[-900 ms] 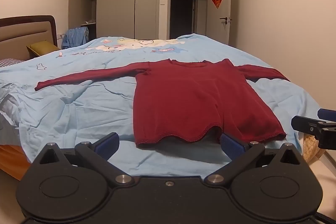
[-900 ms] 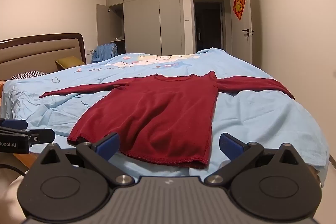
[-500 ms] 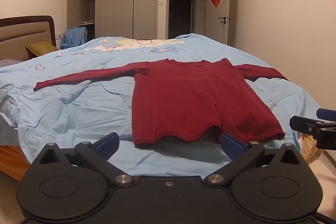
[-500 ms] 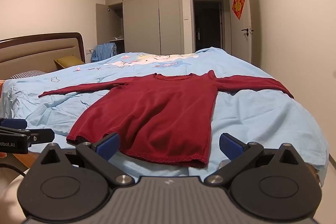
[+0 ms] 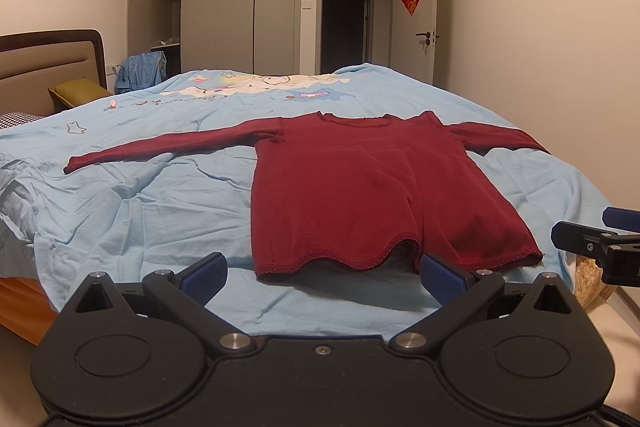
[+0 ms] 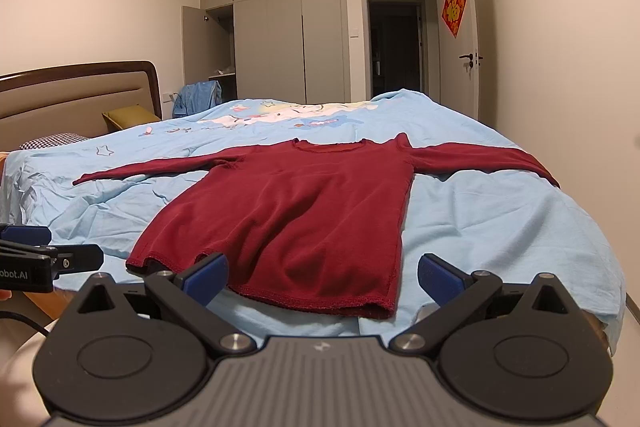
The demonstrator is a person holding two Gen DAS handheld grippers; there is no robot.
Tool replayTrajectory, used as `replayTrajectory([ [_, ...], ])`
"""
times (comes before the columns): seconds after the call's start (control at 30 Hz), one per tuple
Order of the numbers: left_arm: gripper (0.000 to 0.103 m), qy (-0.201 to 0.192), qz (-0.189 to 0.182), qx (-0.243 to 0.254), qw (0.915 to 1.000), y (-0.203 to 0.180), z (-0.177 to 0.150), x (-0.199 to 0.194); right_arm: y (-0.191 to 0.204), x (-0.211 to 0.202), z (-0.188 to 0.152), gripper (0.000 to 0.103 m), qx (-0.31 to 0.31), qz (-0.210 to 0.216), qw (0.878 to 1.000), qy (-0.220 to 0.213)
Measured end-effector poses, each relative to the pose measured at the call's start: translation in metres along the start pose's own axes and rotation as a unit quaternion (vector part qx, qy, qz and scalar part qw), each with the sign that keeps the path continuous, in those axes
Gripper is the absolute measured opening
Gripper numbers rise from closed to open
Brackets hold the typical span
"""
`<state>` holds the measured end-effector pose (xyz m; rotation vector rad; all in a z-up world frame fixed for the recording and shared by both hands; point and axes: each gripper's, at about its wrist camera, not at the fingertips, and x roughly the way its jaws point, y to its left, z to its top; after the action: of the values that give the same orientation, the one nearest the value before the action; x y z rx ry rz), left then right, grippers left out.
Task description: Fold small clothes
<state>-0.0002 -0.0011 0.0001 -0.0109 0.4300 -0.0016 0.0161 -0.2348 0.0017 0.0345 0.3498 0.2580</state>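
A dark red long-sleeved top (image 5: 352, 187) (image 6: 296, 211) lies flat on the bed, sleeves spread out to both sides and hem toward me. My left gripper (image 5: 322, 273) is open just short of the hem, at its left half. Open too, my right gripper (image 6: 322, 273) hovers in front of the hem's right half. Neither one touches the cloth. The right gripper also pokes in at the right edge of the left wrist view; the left gripper shows at the left edge of the right wrist view.
The bed has a light blue sheet (image 5: 160, 211) with a cartoon print and a padded headboard (image 5: 48, 67) on the left. A green cushion (image 5: 76, 93) sits by the headboard. Wardrobes (image 6: 288, 27), one door open, and an open doorway (image 6: 396, 47) stand at the far wall.
Both grippers have shifted only slightly toward the hem. Their jaws stay open and the top has not moved.
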Motion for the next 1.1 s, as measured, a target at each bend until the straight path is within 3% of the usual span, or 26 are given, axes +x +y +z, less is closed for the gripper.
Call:
replayTrajectory([
  [1.1,0.102,0.001,-0.001,-0.001,1.0000,0.0000,-0.0002,0.0004,0.0005,0.0009,-0.0020,0.103,0.000,0.001,1.000,0.003],
])
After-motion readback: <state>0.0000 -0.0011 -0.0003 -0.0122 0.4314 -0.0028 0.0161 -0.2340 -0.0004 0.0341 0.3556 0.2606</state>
